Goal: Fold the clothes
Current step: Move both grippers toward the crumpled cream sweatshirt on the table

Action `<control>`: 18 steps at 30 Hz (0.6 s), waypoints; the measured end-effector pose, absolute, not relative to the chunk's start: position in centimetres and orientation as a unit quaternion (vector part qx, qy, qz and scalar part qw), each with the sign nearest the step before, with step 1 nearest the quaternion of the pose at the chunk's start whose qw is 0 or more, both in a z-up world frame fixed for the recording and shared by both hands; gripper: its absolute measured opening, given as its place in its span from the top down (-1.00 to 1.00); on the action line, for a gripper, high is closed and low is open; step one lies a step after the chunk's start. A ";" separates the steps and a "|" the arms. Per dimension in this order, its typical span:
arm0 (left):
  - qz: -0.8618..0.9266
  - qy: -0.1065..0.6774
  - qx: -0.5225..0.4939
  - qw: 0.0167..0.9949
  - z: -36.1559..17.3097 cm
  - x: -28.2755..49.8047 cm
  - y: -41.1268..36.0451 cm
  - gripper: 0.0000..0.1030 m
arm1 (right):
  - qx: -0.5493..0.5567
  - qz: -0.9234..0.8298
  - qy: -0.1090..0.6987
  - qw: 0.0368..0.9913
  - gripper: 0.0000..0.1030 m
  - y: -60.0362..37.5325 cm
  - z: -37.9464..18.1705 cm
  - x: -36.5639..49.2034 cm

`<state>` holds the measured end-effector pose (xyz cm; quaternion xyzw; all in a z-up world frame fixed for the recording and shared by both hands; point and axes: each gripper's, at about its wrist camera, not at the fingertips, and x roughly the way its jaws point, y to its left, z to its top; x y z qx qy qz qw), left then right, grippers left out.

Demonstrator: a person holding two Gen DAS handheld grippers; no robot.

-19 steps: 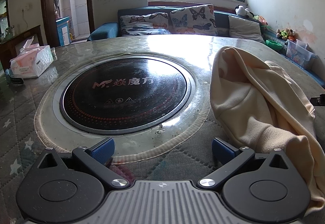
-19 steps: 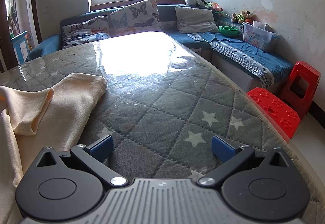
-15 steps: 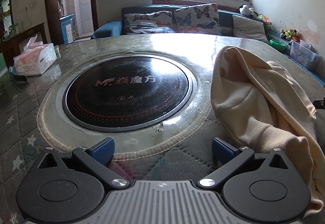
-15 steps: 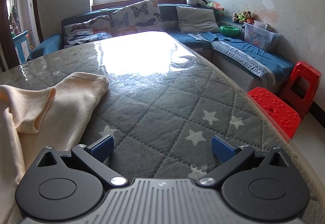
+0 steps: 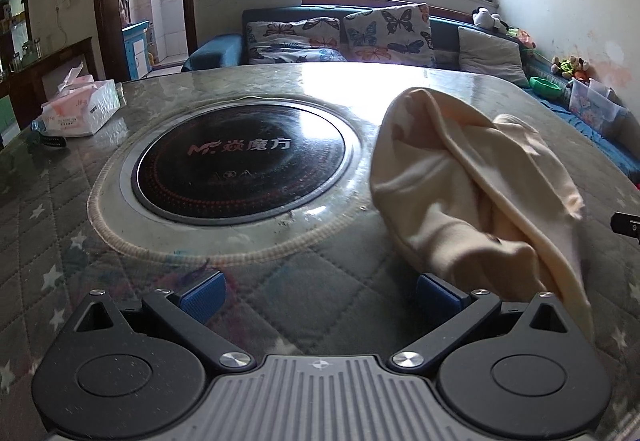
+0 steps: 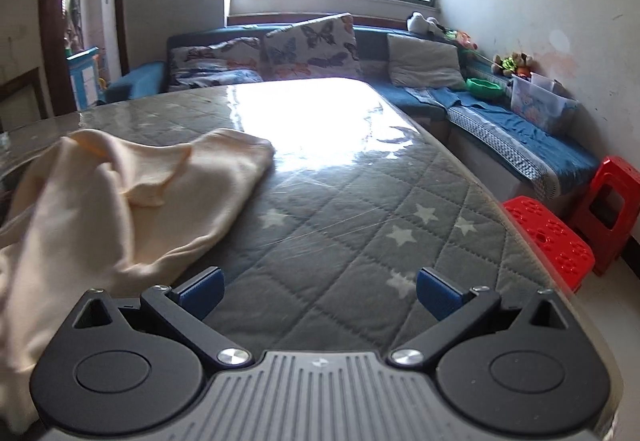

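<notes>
A cream garment (image 5: 472,185) lies crumpled on the quilted grey table cover (image 5: 320,305), to the right in the left wrist view. It also shows at the left in the right wrist view (image 6: 128,209). My left gripper (image 5: 320,295) is open and empty, low over the table, with its right finger beside the garment's near edge. My right gripper (image 6: 318,291) is open and empty over the bare star-patterned cover (image 6: 360,225), with its left finger next to the garment's hem.
A round black cooktop (image 5: 240,165) is set in the table centre. A tissue box (image 5: 80,109) stands at the far left. Past the table's right edge are two red stools (image 6: 568,237) and a blue sofa (image 6: 480,109) with cushions.
Both grippers have lifted and tilted, showing more of the table. The garment is bunched differently, with its near part drawn in and more folds showing.
</notes>
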<state>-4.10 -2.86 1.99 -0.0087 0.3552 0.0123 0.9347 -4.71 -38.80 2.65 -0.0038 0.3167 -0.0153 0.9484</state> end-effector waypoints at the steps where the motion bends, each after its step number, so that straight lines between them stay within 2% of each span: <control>1: 0.012 0.356 -0.009 0.935 2.1 -4.4 -3.0 -1.00 | 0.000 -0.007 0.315 0.949 -1.00 -38.8 2.9 -5.3; 18: 0.004 0.351 -0.006 0.936 2.5 -8.4 -4.7 -1.00 | 0.001 0.084 0.315 0.945 -1.00 -34.3 3.5 -11.7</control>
